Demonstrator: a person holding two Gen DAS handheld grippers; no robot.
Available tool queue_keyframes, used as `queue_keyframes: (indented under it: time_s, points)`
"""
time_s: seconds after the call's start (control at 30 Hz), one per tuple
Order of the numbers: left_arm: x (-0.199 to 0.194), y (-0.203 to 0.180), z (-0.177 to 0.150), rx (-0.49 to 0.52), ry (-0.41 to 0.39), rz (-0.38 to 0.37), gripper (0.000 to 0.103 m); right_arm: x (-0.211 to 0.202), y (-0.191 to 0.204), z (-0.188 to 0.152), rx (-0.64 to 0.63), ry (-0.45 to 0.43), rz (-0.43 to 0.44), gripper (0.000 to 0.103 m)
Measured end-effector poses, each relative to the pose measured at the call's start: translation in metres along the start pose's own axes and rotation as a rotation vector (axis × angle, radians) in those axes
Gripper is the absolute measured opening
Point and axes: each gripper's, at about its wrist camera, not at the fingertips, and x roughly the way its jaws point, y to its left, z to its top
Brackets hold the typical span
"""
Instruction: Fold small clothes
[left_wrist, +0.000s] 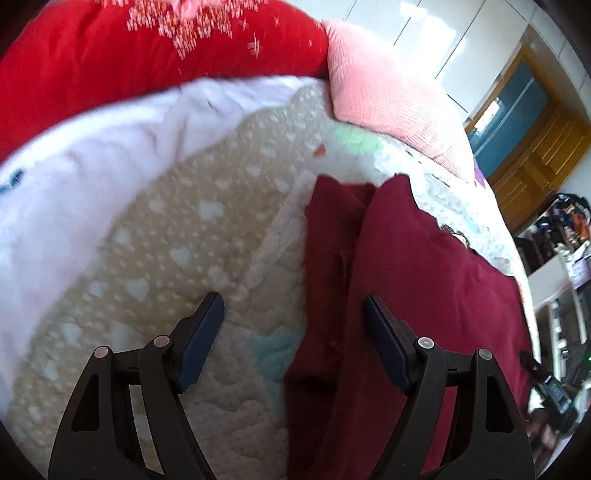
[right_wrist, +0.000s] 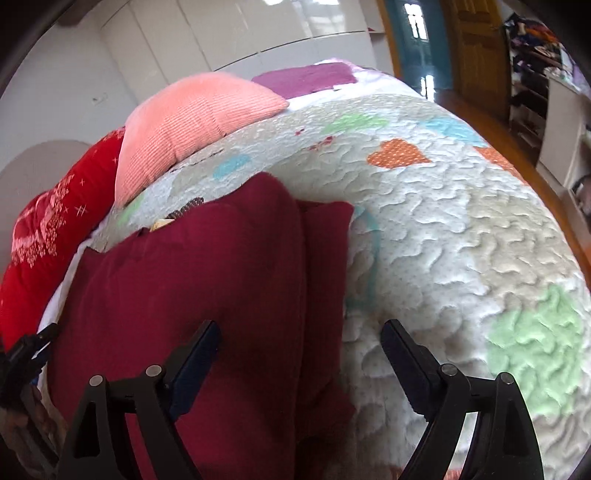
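A dark red garment (left_wrist: 399, 288) lies folded lengthwise on the quilted bedspread (left_wrist: 207, 266), one layer lapped over another. My left gripper (left_wrist: 293, 310) hovers open above its left edge, its right finger over the cloth and its left finger over the quilt. In the right wrist view the same dark red garment (right_wrist: 207, 280) fills the left half. My right gripper (right_wrist: 301, 334) stands open over the garment's right edge, with nothing pinched between its pads. The other gripper (right_wrist: 26, 350) shows at the far left edge of that view.
A bright red patterned cushion (left_wrist: 122, 62) and a salmon pink pillow (right_wrist: 192, 125) lie at the head of the bed. A white blanket (left_wrist: 74, 177) is bunched to the left. A purple cloth (right_wrist: 306, 79) lies farther back. Shelves and a wooden door stand beyond the bed's right side.
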Motion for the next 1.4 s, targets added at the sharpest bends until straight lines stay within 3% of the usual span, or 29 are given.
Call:
queue_keyframes:
  time_s: [0.1,0.2,0.27,0.37,0.5,0.53,0.57,0.6,0.7,0.73,0.83,0.97,1.13,1.23,1.27,1.33,1.37,1.4]
  points:
    - [0.006,-0.006,-0.003,0.021,0.009,-0.020,0.091,0.004,0.000,0.000,-0.006,-0.008,0.050,0.097]
    - [0.010,-0.018,-0.007,0.093,0.016,0.030,0.092,0.008,0.000,0.001,-0.021,-0.004,0.063,0.099]
    - [0.010,-0.016,-0.006,0.090,0.028,0.004,0.092,0.004,-0.001,0.003,-0.020,-0.001,0.062,0.096]
    - [0.010,-0.008,-0.004,0.043,0.031,-0.038,0.092,-0.010,-0.013,-0.001,0.026,-0.066,0.064,0.097]
    - [0.013,-0.018,-0.007,0.087,0.044,-0.031,0.092,0.002,-0.014,-0.001,0.015,-0.025,0.071,0.099]
    - [0.014,-0.021,-0.009,0.104,0.053,-0.048,0.092,0.004,-0.009,-0.001,-0.010,-0.015,0.068,0.093]
    - [0.014,-0.027,-0.011,0.125,0.052,-0.049,0.083,0.007,0.001,-0.001,-0.055,0.000,0.084,0.063]
    - [0.013,-0.030,-0.012,0.139,0.045,-0.042,0.065,0.009,0.006,0.000,-0.071,0.009,0.116,0.051]
    - [0.007,-0.032,-0.013,0.124,0.064,-0.107,0.032,0.007,0.012,0.003,-0.051,-0.021,0.109,0.031]
    - [0.003,-0.031,-0.012,0.110,0.072,-0.127,0.030,0.000,0.008,0.004,-0.016,-0.035,0.128,0.024]
    - [-0.017,-0.025,-0.010,0.054,0.094,-0.206,0.026,-0.023,-0.002,0.006,0.070,-0.070,0.233,0.018]
    - [-0.073,-0.036,-0.023,0.100,0.073,-0.266,0.025,-0.076,0.012,0.008,0.012,-0.129,0.302,0.017]
    - [-0.111,-0.036,-0.071,0.154,0.074,-0.224,0.025,-0.134,0.013,-0.014,-0.011,-0.121,0.340,0.017]
    - [-0.091,-0.027,-0.097,0.115,0.132,-0.134,0.025,-0.133,-0.003,-0.044,-0.002,-0.040,0.249,0.018]
    - [-0.087,-0.022,-0.102,0.091,0.131,-0.120,0.026,-0.126,-0.009,-0.052,0.000,-0.006,0.202,0.024]
    - [-0.091,-0.014,-0.106,0.033,0.124,-0.137,0.030,-0.111,-0.026,-0.067,0.005,0.052,0.003,0.026]
    - [-0.096,-0.011,-0.106,0.016,0.124,-0.138,0.030,-0.114,-0.029,-0.069,0.007,0.037,-0.027,0.028]
    - [-0.102,-0.012,-0.104,0.018,0.116,-0.130,0.029,-0.123,-0.034,-0.069,0.021,0.006,0.003,0.028]
